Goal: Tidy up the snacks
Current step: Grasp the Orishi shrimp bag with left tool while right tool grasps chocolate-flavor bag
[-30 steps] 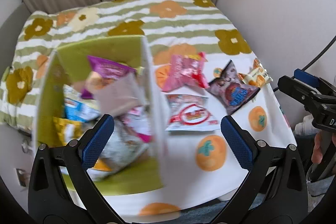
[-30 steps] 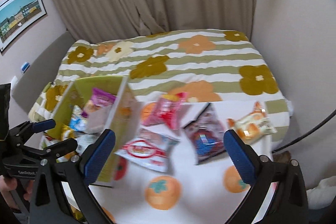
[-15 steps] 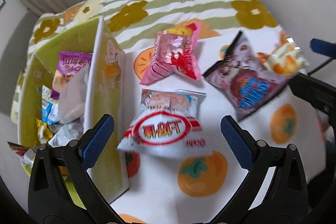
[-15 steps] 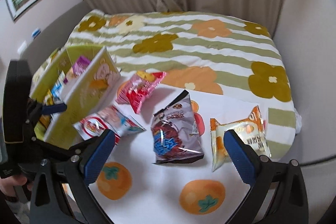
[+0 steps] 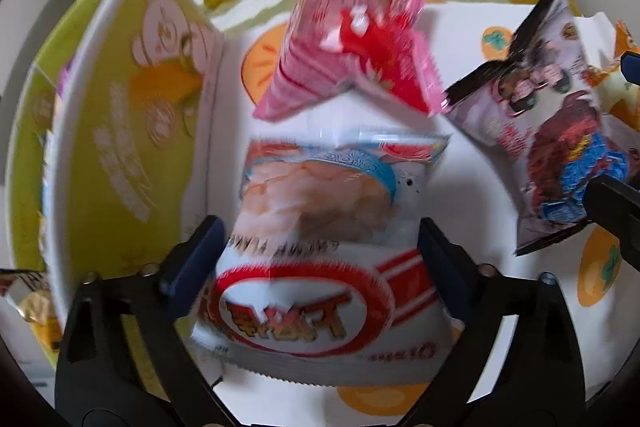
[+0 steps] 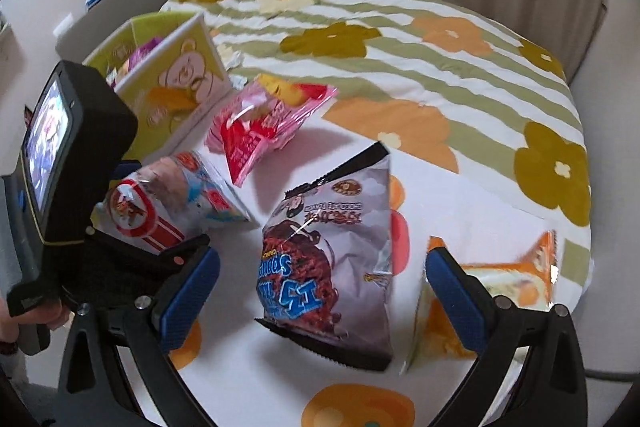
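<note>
Packets lie on the white cloth point(image 6: 360, 383) right of the green box point(image 5: 120, 131). Left gripper point(image 5: 320, 247) straddles the red-and-white packet point(image 5: 316, 267), jaws just narrowing, pads not yet clearly pressing. Right gripper point(image 6: 320, 287) gapes over the chocolate packet point(image 6: 332, 247). Best squeeze gently at mid-bag, then lift clear before crossing the box wall.

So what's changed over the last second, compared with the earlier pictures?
Both grippers dropped toward the snacks. The left gripper has come down around the white and red packet, its jaws just closing on either side of it; whether the pads press yet is unclear. The right gripper came down over the brown chocolate bag, open. The packets and the green box lie where they were.
</note>
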Available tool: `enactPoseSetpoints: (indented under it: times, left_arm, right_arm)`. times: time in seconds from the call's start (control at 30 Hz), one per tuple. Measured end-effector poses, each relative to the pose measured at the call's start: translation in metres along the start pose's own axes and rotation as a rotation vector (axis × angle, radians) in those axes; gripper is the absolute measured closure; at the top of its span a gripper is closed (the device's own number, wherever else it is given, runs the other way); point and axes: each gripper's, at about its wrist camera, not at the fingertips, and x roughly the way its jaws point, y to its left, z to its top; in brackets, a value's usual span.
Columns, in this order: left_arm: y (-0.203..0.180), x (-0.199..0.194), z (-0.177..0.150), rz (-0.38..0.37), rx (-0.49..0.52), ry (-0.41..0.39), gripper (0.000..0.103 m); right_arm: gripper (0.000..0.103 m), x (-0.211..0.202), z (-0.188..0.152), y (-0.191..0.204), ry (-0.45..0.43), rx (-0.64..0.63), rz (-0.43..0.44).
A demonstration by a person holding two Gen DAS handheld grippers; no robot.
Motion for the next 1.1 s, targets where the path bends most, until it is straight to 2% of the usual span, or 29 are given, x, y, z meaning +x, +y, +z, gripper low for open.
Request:
enactPoseSetpoints:
  times: [0.03,0.07,0.27,0.7,0.77,0.83,0.93,1.1]
  left_arm:
    - [0.001,0.003,-0.001,-0.002,-0.004,0.009,0.02]
    - [0.003,0.007,-0.003,0.0,-0.01,0.019,0.029]
    - [0.012,0.009,-0.013,-0.011,-0.035,0.016,0.045]
    - [0.022,-0.009,-0.036,-0.036,-0.061,0.013,0.047]
    - [0.022,-0.015,-0.04,-0.039,-0.062,0.01,0.047]
    - [0.021,-0.019,-0.042,-0.041,-0.063,0.01,0.047]
    - [0.021,-0.027,-0.042,-0.035,-0.057,-0.007,0.047]
    - [0.021,-0.051,-0.048,-0.071,-0.049,-0.045,0.047]
  right_arm:
    - [0.0,0.005,0.0,0.001,0.008,-0.012,-0.004]
    - [0.0,0.009,0.0,0.002,0.018,-0.021,-0.003]
    - [0.0,0.028,0.0,0.004,0.041,-0.049,0.009]
    - [0.001,0.049,-0.005,0.012,0.073,-0.084,-0.037]
    - [0.004,0.051,-0.005,0.013,0.076,-0.088,-0.042]
    - [0.018,0.051,-0.006,0.016,0.08,-0.103,-0.052]
    - [0.023,0.048,-0.008,0.019,0.089,-0.11,-0.079]
    - [0.032,0.031,-0.016,0.021,0.08,-0.062,-0.067]
